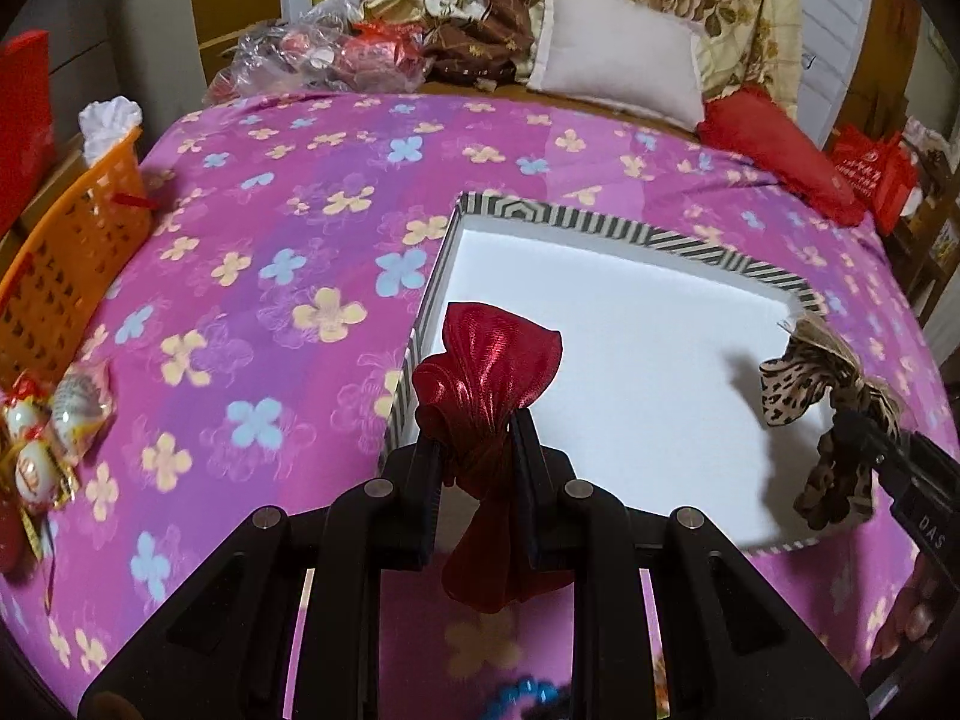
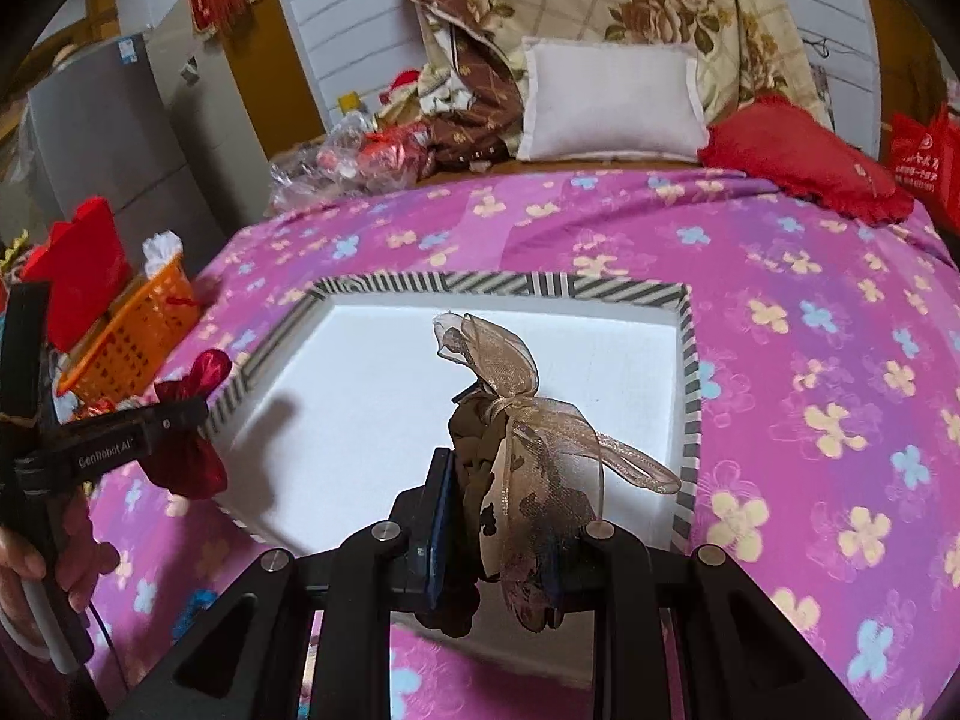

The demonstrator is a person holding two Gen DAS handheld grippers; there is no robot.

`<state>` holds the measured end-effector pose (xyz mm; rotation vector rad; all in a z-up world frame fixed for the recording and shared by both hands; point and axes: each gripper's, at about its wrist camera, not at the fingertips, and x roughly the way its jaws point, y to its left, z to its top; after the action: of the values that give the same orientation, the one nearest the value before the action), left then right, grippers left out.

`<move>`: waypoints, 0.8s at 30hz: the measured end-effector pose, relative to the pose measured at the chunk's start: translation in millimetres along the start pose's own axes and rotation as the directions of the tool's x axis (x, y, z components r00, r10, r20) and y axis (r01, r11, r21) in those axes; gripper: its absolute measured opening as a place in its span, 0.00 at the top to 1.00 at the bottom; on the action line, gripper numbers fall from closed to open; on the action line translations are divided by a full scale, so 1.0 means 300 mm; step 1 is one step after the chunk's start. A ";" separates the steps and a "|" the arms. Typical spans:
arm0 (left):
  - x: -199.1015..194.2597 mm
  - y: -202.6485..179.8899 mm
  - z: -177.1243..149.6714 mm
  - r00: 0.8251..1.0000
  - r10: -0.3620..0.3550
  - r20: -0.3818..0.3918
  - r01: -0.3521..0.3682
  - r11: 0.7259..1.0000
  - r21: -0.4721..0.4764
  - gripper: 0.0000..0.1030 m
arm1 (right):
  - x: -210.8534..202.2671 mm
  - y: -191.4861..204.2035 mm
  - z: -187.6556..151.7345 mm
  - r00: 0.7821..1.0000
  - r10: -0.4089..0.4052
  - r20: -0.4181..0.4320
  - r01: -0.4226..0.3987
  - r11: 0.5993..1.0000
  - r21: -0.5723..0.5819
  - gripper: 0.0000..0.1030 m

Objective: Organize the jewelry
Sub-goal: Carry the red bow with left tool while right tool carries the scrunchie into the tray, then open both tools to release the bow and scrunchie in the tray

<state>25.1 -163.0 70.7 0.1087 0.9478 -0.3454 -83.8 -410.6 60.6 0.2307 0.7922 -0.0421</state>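
Over the striped-rimmed box [image 1: 600, 228] — both grippers hold bows at opposite edges.

Two bows held over the box

The right gripper [image 2: 498, 516] pinches a leopard bow [image 2: 522, 480] above the box [image 2: 690, 372]; the left gripper [image 2: 180, 414] clamps a red bow [image 2: 192, 468] at the box's left rim.

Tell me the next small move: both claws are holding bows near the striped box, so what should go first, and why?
Probably lower the right claw and release the leopard bow onto the white floor of the striped box. That bow already hangs over the bare interior, while the left claw holds the red bow right at the box's near-left wall, so it likely needs a further shift inward.
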 end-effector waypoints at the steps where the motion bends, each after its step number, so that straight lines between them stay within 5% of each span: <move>1: 0.028 0.000 0.004 1.000 0.012 -0.014 -0.012 1.000 0.003 0.80 | 0.018 -0.003 -0.001 1.000 -0.005 -0.013 0.005 1.000 -0.003 0.77; 7: 0.122 0.021 -0.025 0.994 0.051 -0.096 -0.052 0.999 -0.009 0.80 | 0.076 -0.029 -0.015 0.997 -0.047 -0.063 0.046 0.999 -0.012 0.77; 9: 0.136 0.031 -0.038 0.993 0.045 -0.112 -0.047 0.999 -0.018 0.80 | 0.090 -0.037 -0.017 0.994 -0.067 -0.090 0.066 0.998 -0.011 0.69; 11: 0.139 0.034 -0.047 0.992 0.045 -0.118 -0.048 0.999 -0.025 0.78 | 0.096 -0.049 -0.021 0.991 -0.087 -0.104 0.087 0.996 -0.004 0.47; 13: 0.135 0.027 -0.054 0.992 0.057 -0.110 -0.059 0.998 -0.014 0.77 | 0.088 -0.052 -0.022 0.992 -0.087 -0.092 0.087 0.996 -0.005 0.47; 16: 0.131 0.014 -0.059 0.992 0.052 -0.113 -0.053 0.999 -0.005 0.68 | 0.049 -0.046 -0.022 0.993 -0.093 -0.072 0.093 0.996 -0.009 0.43; 21: 0.087 -0.017 -0.061 0.996 0.028 -0.084 -0.026 1.000 0.018 0.40 | -0.036 -0.016 -0.017 0.996 -0.092 -0.014 0.091 0.995 -0.034 0.35; 24: 0.028 -0.026 -0.056 0.999 0.043 -0.030 -0.042 0.999 0.031 0.36 | -0.090 0.002 -0.023 0.997 -0.082 0.005 0.082 0.996 -0.035 0.32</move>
<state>13.8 -168.2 54.6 0.1626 0.9697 -0.3197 -107.5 -409.9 75.3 0.1650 0.7982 -0.1060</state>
